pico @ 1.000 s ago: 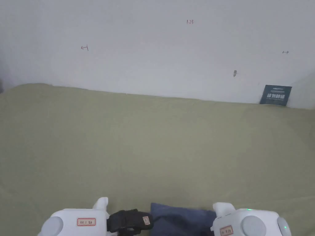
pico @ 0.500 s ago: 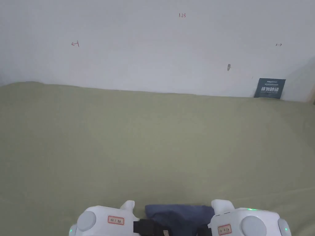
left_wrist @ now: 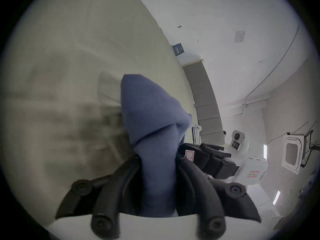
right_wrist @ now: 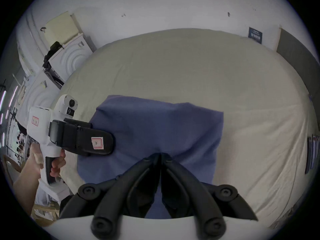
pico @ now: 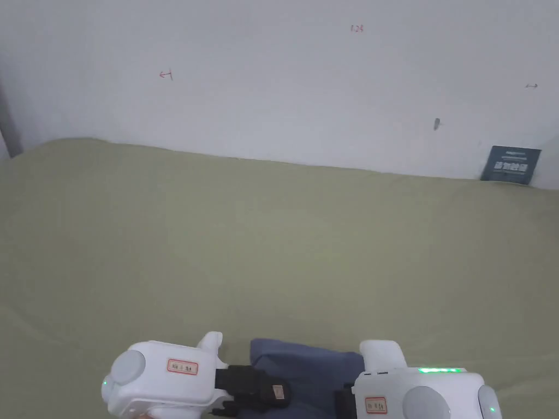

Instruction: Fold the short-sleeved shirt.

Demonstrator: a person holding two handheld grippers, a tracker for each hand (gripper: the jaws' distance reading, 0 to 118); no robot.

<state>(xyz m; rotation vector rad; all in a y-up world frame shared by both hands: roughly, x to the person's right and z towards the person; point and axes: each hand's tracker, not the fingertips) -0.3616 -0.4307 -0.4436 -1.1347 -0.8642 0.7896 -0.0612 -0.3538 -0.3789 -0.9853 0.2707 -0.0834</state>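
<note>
Left gripper (left_wrist: 158, 159): its two black jaws are clamped on a thick bunched fold of the blue shirt (left_wrist: 152, 115), cloth filling the gap between them and rising beyond the tips in a peaked fold. In the right gripper view the same left gripper (right_wrist: 97, 144) shows from the side, its black jaw housing lying against the shirt's left edge, and a hand (right_wrist: 43, 159) grips its white handle below.

Right gripper (right_wrist: 160, 154): jaws drawn together to a narrow line, with the near edge of the shirt (right_wrist: 161, 126) pinched at the tips; the cloth puckers toward that point and a strip of blue runs back between the jaw arms. Beyond the tips the shirt spreads as a roughly rectangular folded panel, its far edge straight and its right corner square.

Head view: the left gripper (pico: 256, 384) and the right gripper (pico: 344, 395) sit side by side at the lower edge, white bodies toward the person, with the shirt (pico: 305, 363) between and just ahead of them. Whether the shirt lies on or hangs above the surface cannot be told.

Ahead of both grippers stretches a pale green sheet (pico: 284, 245), lightly creased. Past its far edge stands a white wall (pico: 284, 82), and a small dark sign (pico: 510, 165) leans at the wall's base, far to the right of the right gripper.
</note>
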